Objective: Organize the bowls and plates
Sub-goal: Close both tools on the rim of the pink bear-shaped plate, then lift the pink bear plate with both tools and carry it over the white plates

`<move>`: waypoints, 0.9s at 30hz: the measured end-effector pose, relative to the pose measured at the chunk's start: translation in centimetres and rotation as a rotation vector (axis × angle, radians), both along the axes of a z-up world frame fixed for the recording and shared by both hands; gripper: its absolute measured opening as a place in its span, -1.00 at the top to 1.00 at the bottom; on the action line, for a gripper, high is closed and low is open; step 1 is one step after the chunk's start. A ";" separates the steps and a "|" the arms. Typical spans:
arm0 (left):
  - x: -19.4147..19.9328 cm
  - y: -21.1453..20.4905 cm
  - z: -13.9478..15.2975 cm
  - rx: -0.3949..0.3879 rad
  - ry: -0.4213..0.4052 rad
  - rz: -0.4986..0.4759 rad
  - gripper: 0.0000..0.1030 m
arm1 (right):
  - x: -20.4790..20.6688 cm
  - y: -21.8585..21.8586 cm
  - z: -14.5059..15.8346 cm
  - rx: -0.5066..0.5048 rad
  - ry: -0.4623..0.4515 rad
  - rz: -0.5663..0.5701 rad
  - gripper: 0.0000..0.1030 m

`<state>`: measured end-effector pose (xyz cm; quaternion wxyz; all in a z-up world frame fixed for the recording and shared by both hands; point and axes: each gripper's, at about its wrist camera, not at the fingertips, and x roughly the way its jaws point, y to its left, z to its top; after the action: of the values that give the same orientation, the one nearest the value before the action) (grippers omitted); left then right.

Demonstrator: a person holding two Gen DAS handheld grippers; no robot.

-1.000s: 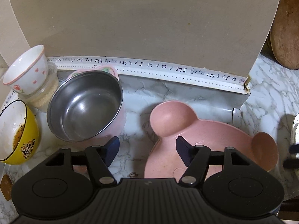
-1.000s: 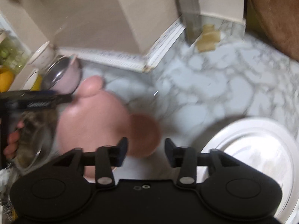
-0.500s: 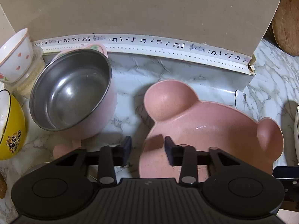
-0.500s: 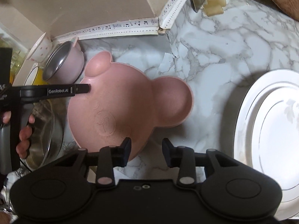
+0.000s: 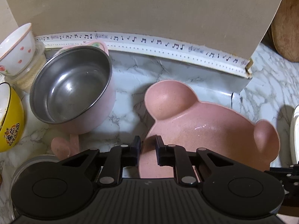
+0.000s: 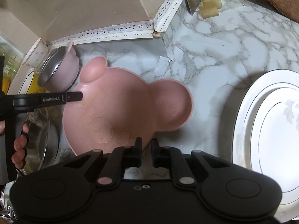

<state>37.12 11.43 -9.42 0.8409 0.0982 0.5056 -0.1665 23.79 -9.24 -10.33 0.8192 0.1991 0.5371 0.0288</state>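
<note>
A pink bear-shaped plate [image 5: 201,123] [image 6: 121,112] lies on the marble counter. My left gripper [image 5: 147,149] is shut on the plate's left rim; it shows from the side in the right wrist view [image 6: 74,96]. My right gripper [image 6: 146,150] is shut on the plate's near rim. A pink bowl with a steel lining [image 5: 72,89] [image 6: 56,69] stands left of the plate. A stack of white plates [image 6: 271,134] lies at the right.
A yellow bowl [image 5: 11,119] and a white cup with red dots [image 5: 16,48] stand at the far left. A pink spoon [image 5: 61,147] lies below the steel bowl. A glass bowl [image 6: 43,136] sits at the lower left. A cardboard box [image 5: 142,9] stands behind.
Both grippers have closed from open onto the pink plate's rim. The right gripper swung over the plate and settled at its near edge.
</note>
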 end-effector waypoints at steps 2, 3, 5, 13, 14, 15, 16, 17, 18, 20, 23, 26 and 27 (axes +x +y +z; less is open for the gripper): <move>-0.4 -0.1 0.6 -0.004 -0.012 0.005 0.70 | -0.2 -0.1 0.2 -0.004 -0.008 0.005 0.80; -0.6 -0.2 0.9 -0.006 -0.017 0.003 0.70 | -0.3 -0.1 0.4 -0.007 -0.013 0.006 0.80; -1.0 -0.3 1.4 -0.013 -0.024 0.004 0.71 | -0.6 -0.3 0.7 -0.017 -0.027 0.012 0.80; -4.0 -1.5 4.5 -0.054 -0.049 0.007 0.71 | -2.7 -2.4 3.2 -0.022 -0.072 0.034 0.80; -4.4 -1.8 4.9 -0.062 -0.050 0.008 0.71 | -3.0 -2.8 3.6 -0.022 -0.079 0.035 0.81; -4.8 -2.0 5.2 -0.071 -0.049 0.006 0.71 | -3.2 -3.2 3.9 -0.022 -0.085 0.037 0.81; -5.3 -2.3 5.6 -0.075 -0.051 0.001 0.71 | -3.5 -3.6 4.3 -0.025 -0.089 0.040 0.81; -5.7 -2.5 6.0 -0.081 -0.053 0.000 0.71 | -3.9 -4.0 4.6 -0.022 -0.094 0.041 0.81; -6.1 -2.8 6.4 -0.091 -0.051 -0.001 0.71 | -4.2 -4.5 4.9 -0.015 -0.100 0.040 0.81; -7.0 -3.6 7.0 -0.101 -0.058 -0.012 0.71 | -5.0 -5.5 5.5 -0.020 -0.114 0.035 0.81; -8.3 -4.8 7.9 -0.113 -0.067 -0.028 0.71 | -6.2 -6.9 6.4 -0.026 -0.130 0.026 0.81; -9.6 -6.0 8.7 -0.129 -0.067 -0.038 0.71 | -7.4 -8.4 7.0 -0.041 -0.147 0.018 0.82; -10.0 -6.5 8.9 -0.134 -0.068 -0.042 0.71 | -7.7 -9.0 7.2 -0.046 -0.152 0.013 0.82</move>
<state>27.08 4.91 -0.55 0.8585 0.0576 0.4625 -0.2141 16.05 -18.23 -3.11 0.8618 0.1741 0.4749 0.0367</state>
